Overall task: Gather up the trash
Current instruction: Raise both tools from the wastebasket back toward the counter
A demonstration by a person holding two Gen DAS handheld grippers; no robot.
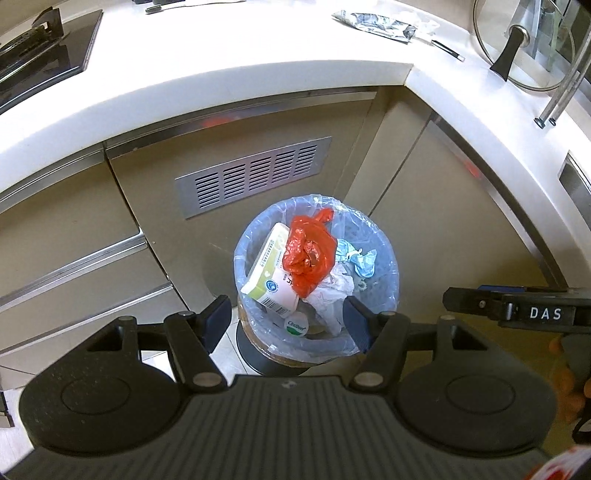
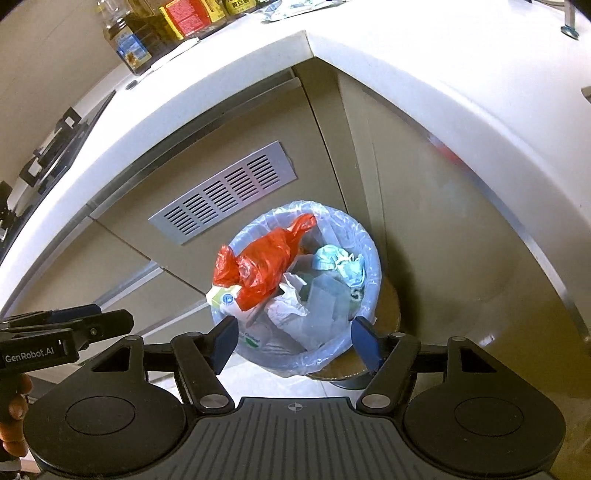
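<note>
A small round trash bin (image 1: pixel 389 258) with a clear bluish liner stands on the floor in the cabinet corner. Inside lie a red plastic bag (image 1: pixel 308 254), a white-and-green tissue pack (image 1: pixel 271 269), a blue face mask (image 1: pixel 360 258), crumpled white paper (image 1: pixel 332 295) and a small round lid (image 1: pixel 296 325). My left gripper (image 1: pixel 286 314) hovers above the bin, open, with nothing between its fingers. My right gripper (image 2: pixel 295 332) also hangs open and empty over the bin (image 2: pixel 371 266), where the red bag (image 2: pixel 262 266) drapes over the left rim. Each gripper shows at the edge of the other's view.
A white L-shaped countertop (image 1: pixel 221 66) wraps around the corner above beige cabinets with a metal vent grille (image 1: pixel 255 171). On the counter are a black stove (image 1: pixel 44 55), a foil wrapper (image 1: pixel 376 22), a glass pot lid (image 1: pixel 524 48) and bottles (image 2: pixel 129 40).
</note>
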